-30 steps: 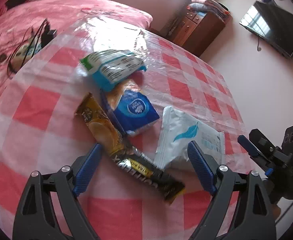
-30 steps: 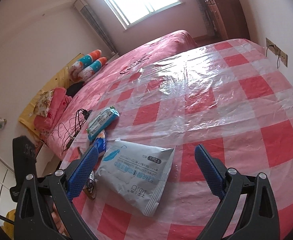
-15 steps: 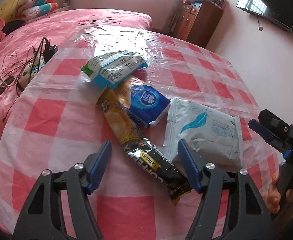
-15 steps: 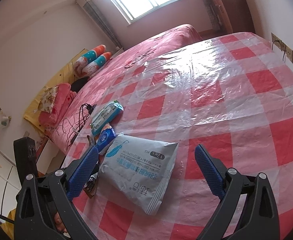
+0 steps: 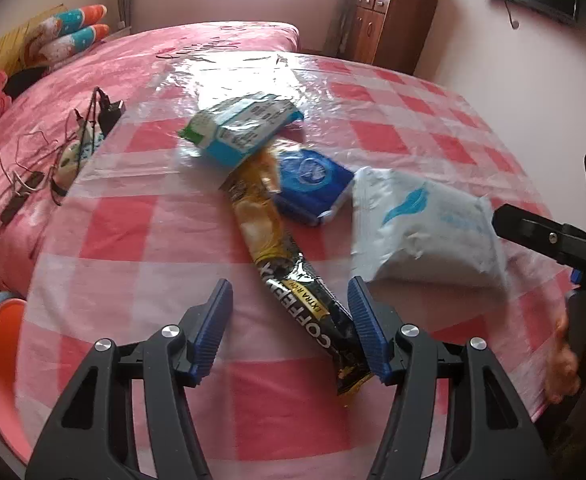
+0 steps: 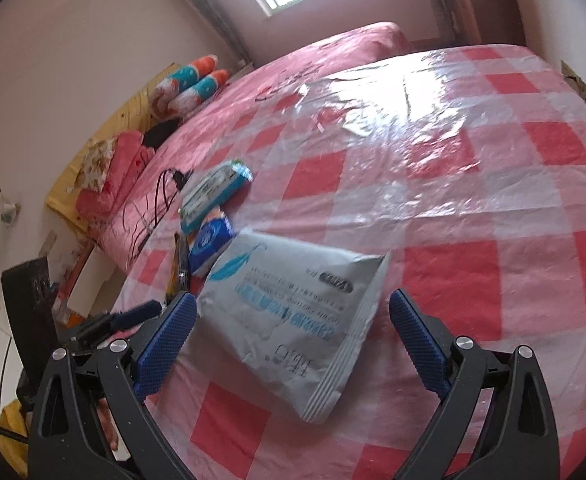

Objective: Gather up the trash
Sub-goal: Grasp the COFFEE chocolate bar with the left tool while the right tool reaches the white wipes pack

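Both tools empty: left tool (image 5: 289, 322) closing astride coffee sachet (image 5: 293, 276).

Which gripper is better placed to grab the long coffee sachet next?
Left. The left gripper straddles the coffee sachet, jaws closing, pads not yet touching. The right gripper is lined up on the grey-white pouch instead.

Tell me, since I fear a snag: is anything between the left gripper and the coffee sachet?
Nothing visible. The coffee sachet lies flat on the tablecloth, its near end between the closing left gripper fingers, not yet pinched.
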